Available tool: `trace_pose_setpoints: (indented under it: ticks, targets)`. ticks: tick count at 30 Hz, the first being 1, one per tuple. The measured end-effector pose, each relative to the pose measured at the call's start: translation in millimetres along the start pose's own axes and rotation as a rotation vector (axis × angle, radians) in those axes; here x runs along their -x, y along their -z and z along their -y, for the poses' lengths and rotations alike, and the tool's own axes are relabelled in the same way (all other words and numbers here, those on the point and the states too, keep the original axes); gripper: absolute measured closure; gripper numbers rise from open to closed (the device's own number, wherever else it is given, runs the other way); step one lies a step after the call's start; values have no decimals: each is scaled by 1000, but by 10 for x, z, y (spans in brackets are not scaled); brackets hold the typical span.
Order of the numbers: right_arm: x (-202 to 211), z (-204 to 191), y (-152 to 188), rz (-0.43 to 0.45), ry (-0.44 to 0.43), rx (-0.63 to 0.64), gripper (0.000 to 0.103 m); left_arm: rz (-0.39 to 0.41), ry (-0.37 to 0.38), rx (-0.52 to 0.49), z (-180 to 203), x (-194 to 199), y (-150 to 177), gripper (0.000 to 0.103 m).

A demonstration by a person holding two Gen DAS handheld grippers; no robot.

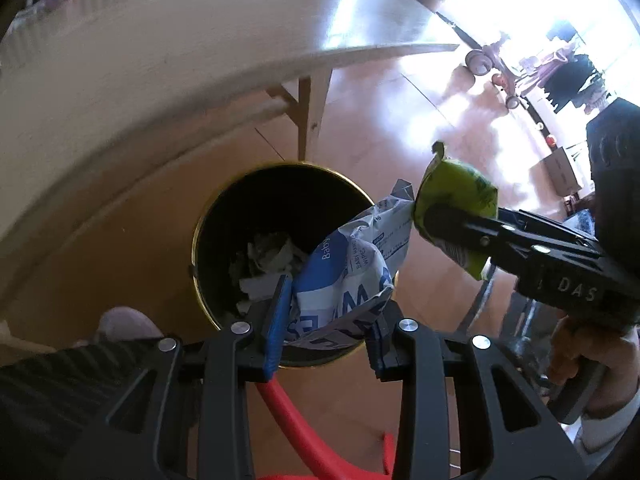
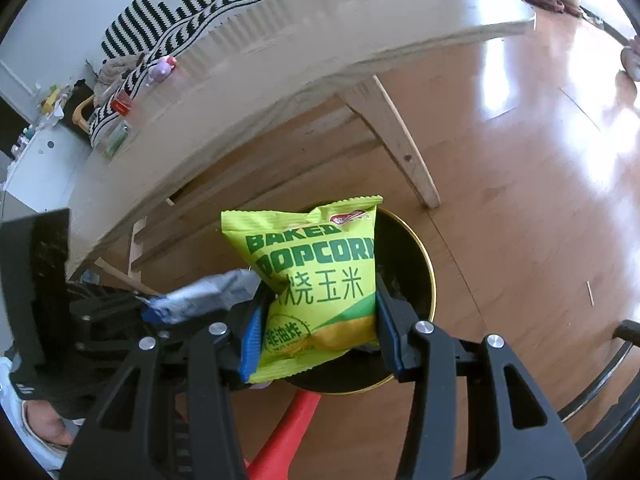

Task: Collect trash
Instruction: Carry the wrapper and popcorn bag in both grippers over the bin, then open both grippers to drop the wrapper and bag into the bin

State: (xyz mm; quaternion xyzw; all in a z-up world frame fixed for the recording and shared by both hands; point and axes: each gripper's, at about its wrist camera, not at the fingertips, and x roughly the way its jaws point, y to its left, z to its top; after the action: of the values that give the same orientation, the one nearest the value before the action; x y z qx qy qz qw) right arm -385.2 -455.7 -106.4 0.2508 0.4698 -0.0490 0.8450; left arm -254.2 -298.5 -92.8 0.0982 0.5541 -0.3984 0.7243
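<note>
My left gripper [image 1: 332,304] is shut on a crumpled blue-and-white baby wipes pack [image 1: 352,268], held above the open black trash bin with a gold rim [image 1: 196,240]. Crumpled paper [image 1: 272,260] lies inside the bin. My right gripper [image 2: 318,320] is shut on a green baked popcorn bag [image 2: 316,276], also above the bin [image 2: 420,272]. The right gripper [image 1: 440,224] shows in the left wrist view with the green bag [image 1: 460,188], just right of the wipes pack. The wipes pack [image 2: 208,296] shows at the left of the right wrist view.
A pale wooden table [image 2: 280,60] stands beside the bin, with one leg [image 2: 400,148] close to the rim. A striped cloth [image 2: 180,12] and small items lie on the table. A red chair part [image 2: 288,432] is under the grippers. The floor is wood.
</note>
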Motion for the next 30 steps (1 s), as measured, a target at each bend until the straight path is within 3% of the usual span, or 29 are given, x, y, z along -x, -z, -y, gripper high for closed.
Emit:
trace_pose_setpoints:
  ticks: [15,17,18,19,20,24,30]
  targets:
    - [-64,-5,-84,-5,3,-14,56,-5,6,38,-27,-22,11,70]
    - [-61,11,-105,0,-8,-27,53,-5,-34,35,-8,-27,15,52]
    - [-66,24,-117,1,-19,-42,38,-4,-58,37,-6,-19,11,14]
    - [-57,41,-130,6,-23,-57,16,24,-104,39,-5,12,12,6]
    - [-33,53,-146,18,-23,-69,10,47,-119,39,-4,48,8,6]
    - [125,93,-224,82,-3,-99,7,66,-98,41,-24,186,-10,6]
    - [431,-23,-330,219,67,-62,7,189,-125,33,-63,737,-130,6]
